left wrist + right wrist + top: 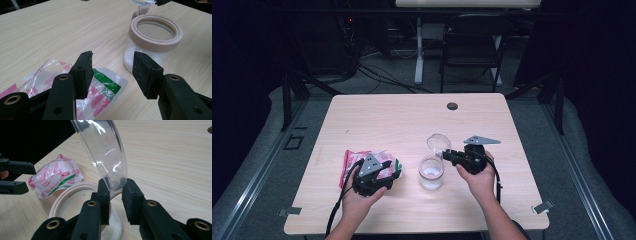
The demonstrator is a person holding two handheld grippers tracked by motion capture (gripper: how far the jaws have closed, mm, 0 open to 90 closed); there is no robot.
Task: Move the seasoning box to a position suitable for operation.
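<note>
Two tools are at work on the pale wooden surface (pixel 412 120). The right tool (pixel 115 192) pinches the lower rim of a clear round lid (pixel 105 150) between its jaws and holds it tilted up, just above and behind the open mouth of a small jar (pixel 431 173). The jar stands near the middle of the surface, slightly right of centre, with a thick beige rim and white powder or grains in its bottom. The left tool (pixel 112 72) has its jaws spread wide and grips nothing; it hovers low over a crinkly red, white and green packet (pixel 384 167), which lies on the near left of the surface, just left of the jar and apart from it.

The step in hand appears to be keeping the lid clear of the jar while the packet is taken up, probably so that its contents can go into the jar. To do this well, the right tool should keep a firm pinch, since the lid is smooth and gripped only at its edge, and should hold it far enough aside that the mouth stays open. The left tool should come down squarely on a flat, gathered part of the packet, close firmly, and lift without dragging it into the jar, which looks light enough to tip.
</note>
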